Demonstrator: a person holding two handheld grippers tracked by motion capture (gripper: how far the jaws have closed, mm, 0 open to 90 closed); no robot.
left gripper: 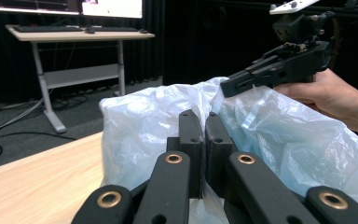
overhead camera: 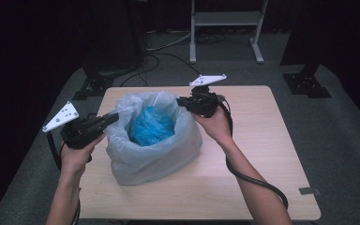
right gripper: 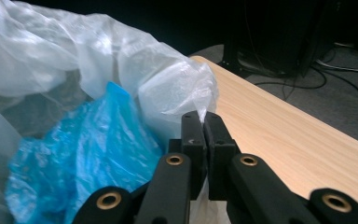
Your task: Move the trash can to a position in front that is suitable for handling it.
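Presently the clear bag [overhead camera: 140, 159] rim is pinched by the clenched left gripper [overhead camera: 114, 116] and right gripper [overhead camera: 182, 100]; thin film could tear if pulled apart.

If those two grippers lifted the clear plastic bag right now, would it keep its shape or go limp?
Probably limp: the clear plastic bag is thin, crumpled film, sagging on the table. The left gripper and right gripper pinch only its rim, which could slip or stretch. The blue bag inside looks light.
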